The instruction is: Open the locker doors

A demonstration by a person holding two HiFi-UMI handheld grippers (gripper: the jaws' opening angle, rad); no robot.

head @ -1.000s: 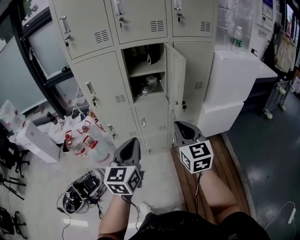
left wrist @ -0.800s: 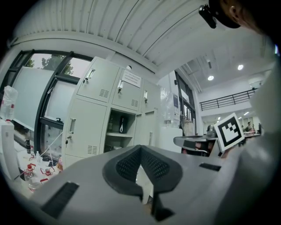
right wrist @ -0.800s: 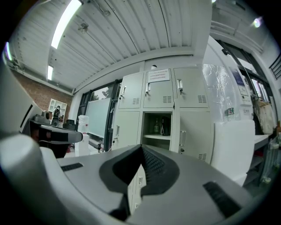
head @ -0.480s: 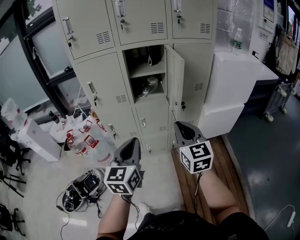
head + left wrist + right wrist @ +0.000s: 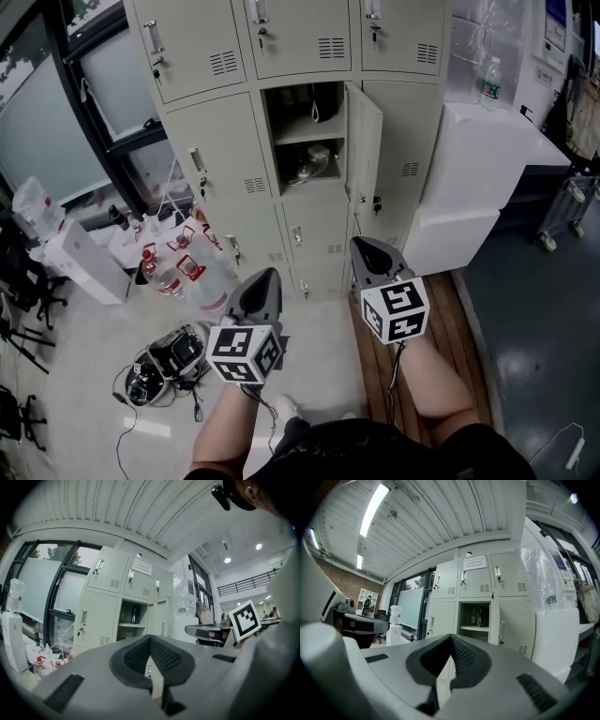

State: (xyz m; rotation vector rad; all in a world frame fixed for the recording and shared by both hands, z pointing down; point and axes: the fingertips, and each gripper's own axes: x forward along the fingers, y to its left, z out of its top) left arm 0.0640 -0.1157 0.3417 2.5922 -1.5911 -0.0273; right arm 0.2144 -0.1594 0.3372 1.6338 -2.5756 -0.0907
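Fingers closed on nothing, the left gripper (image 5: 266, 275) and the right gripper (image 5: 360, 245) point level at the lockers (image 5: 225, 141) from well back, probably lining up on a shut door, since only the centre door (image 5: 365, 141) stands open.

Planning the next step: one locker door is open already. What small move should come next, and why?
Probably carry the left gripper forward to the handle of the closed door left of the open compartment, opening its jaws; it hangs shut, empty and clear of the lockers.
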